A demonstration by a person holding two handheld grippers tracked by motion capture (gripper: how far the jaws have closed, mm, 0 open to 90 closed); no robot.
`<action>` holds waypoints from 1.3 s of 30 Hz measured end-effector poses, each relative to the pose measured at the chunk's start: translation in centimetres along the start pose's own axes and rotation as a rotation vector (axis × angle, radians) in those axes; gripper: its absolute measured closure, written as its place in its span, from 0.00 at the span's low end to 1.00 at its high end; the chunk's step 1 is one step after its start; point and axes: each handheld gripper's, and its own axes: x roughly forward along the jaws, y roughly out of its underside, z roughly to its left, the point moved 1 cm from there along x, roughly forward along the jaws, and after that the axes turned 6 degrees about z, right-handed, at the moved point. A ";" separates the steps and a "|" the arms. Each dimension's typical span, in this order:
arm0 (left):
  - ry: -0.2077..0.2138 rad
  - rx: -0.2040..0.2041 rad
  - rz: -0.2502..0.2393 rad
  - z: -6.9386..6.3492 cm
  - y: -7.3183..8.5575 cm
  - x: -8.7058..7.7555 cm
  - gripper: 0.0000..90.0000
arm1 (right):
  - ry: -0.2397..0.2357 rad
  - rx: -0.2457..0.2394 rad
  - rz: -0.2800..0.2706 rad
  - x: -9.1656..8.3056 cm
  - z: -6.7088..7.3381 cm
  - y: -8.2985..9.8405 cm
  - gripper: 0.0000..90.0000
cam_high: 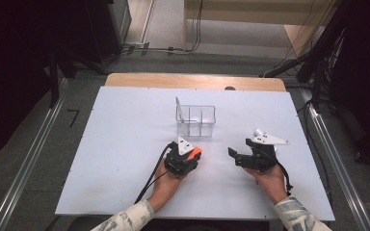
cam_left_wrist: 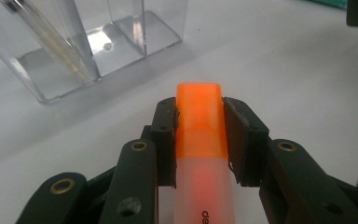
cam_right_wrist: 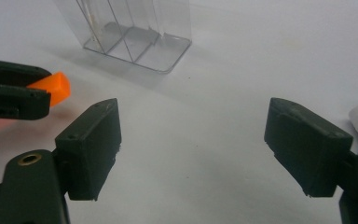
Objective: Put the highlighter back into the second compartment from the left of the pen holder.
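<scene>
The left hand-held gripper [cam_high: 189, 156] is clamped on an orange highlighter [cam_left_wrist: 199, 140], its cap end pointing forward past the jaws. A clear divided organizer [cam_high: 196, 121] stands on the white tabletop [cam_high: 115, 159] near it, at about twelve o'clock. The right hand-held gripper [cam_right_wrist: 191, 154], open and empty, sits farther off, with the organizer at ten o'clock.

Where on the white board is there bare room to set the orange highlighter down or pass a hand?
The white board is bare left of the left gripper and of the clear divided holder, and to the holder's right up to the far edge. It is tighter between the holder, the orange highlighter held in the left fingers, and the open right gripper.
</scene>
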 end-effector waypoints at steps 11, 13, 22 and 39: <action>0.008 -0.042 -0.046 0.6 -1.6 -0.7 0.75 | -0.004 -0.001 0.005 0.1 0.0 0.0 0.19; 0.009 -0.048 -0.058 0.8 -1.9 -0.9 0.75 | -0.005 0.001 0.006 0.2 0.1 0.0 0.19; 0.008 -0.086 -0.103 1.9 -4.4 -1.5 0.75 | -0.009 0.007 0.002 0.2 0.0 0.0 0.20; -0.008 -0.084 -0.126 2.2 -6.7 -1.6 0.75 | -0.012 0.011 -0.006 0.1 0.0 -0.1 0.20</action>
